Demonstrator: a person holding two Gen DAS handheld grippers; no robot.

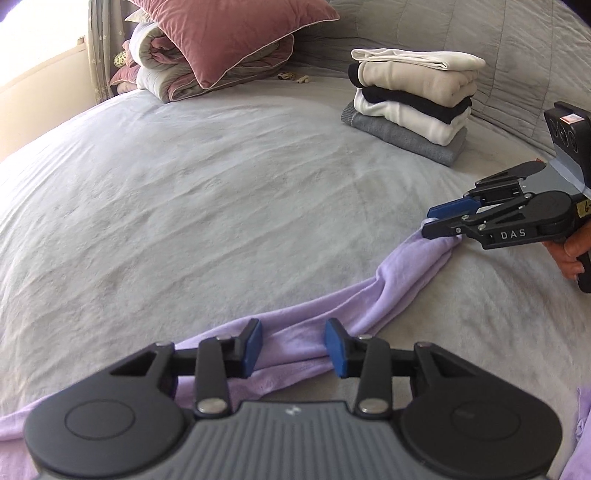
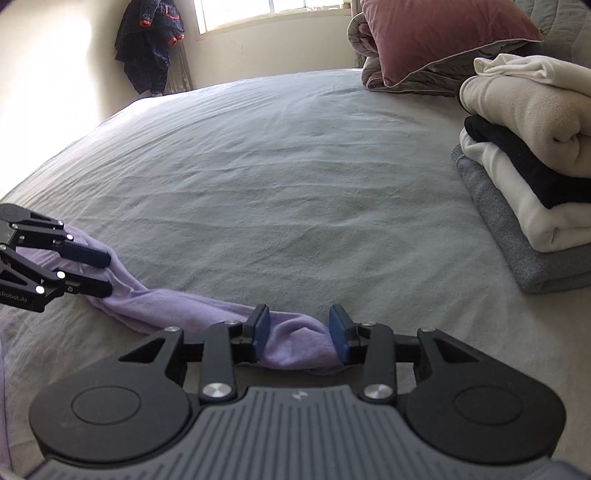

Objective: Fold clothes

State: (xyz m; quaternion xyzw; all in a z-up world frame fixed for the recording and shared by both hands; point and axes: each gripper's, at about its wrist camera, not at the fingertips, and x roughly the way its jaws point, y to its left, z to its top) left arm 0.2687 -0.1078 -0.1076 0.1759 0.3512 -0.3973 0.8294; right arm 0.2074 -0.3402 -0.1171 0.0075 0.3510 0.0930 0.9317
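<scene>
The purple cloth (image 1: 388, 284) lies bunched like a rope on the gray bed (image 1: 221, 184), stretched between the two grippers. The left gripper (image 1: 293, 347) has its blue fingers (image 1: 254, 345) partly spread with cloth between them, and the pads do not squeeze it. The right gripper (image 2: 300, 334) pinches a fat bunch of cloth between its blue fingers (image 2: 338, 334). A pile of folded clothes (image 1: 413, 107) sits well apart.

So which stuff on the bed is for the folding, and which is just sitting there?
For the folding: purple garment, left gripper, right gripper, stack of folded clothes.

Just sitting there: pink pillow, rolled quilt, hanging jacket.
</scene>
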